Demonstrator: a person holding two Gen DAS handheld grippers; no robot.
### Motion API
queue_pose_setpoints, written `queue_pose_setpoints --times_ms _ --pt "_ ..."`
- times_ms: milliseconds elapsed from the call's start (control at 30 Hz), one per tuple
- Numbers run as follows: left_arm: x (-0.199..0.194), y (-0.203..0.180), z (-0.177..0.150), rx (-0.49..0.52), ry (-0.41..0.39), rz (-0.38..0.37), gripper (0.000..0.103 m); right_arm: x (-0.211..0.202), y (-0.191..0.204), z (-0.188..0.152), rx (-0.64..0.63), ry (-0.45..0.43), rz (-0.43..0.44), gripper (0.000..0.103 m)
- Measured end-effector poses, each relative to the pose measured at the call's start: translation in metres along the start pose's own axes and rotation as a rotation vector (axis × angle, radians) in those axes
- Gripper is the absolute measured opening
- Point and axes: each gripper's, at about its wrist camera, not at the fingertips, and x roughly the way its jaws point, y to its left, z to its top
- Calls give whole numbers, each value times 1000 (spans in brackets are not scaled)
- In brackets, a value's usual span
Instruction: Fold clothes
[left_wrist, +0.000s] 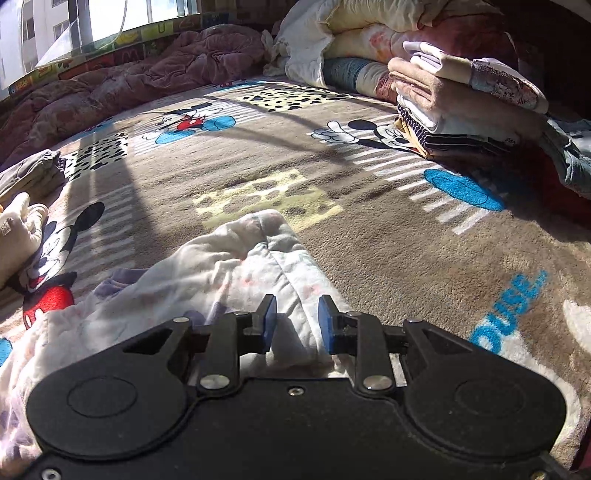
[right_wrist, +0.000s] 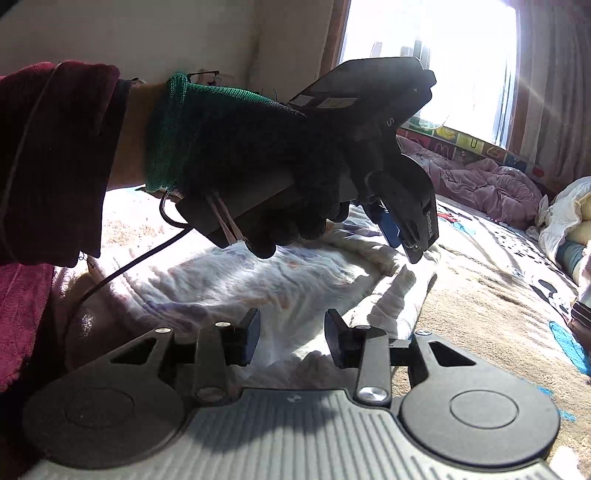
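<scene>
Prob past halfway imo: there's already a stack of folded clothes (left_wrist: 461, 99) at the far right of the bed (left_wrist: 388, 236), plus a couple loose pieces (left_wrist: 26, 221) off to the left. The white garment (left_wrist: 236, 266) w/ faint pink print lies crumpled on the blanket, not squared up yet. Left hand-held gripper (left_wrist: 297, 321) hangs over its seam, jaws partly spread, pinching nothing afaict. Right hand-held gripper (right_wrist: 291, 338) is likewise apart above the same cloth. No baskets or bins visible, so nothing to report there.
</scene>
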Motion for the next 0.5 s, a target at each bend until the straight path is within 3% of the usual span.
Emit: queue_pose_setpoints --times_ms 67,167,233,267,333,500 --pt "8 0 -4 -9 2 11 29 8 -7 -7 77 65 62 41" --pt "-5 2 -1 -45 -32 -8 31 2 -8 -7 75 35 66 40" --pt "-34 10 -4 -86 -95 7 46 -6 -7 -7 76 8 62 40" --pt "-49 16 -8 -111 -120 31 46 -14 -7 -6 85 -15 65 40" --pt "-82 35 -25 -201 -168 75 46 -31 -6 -5 104 -60 72 40" --pt "-139 100 -85 -550 -252 168 47 -54 -30 -8 217 -109 66 47"
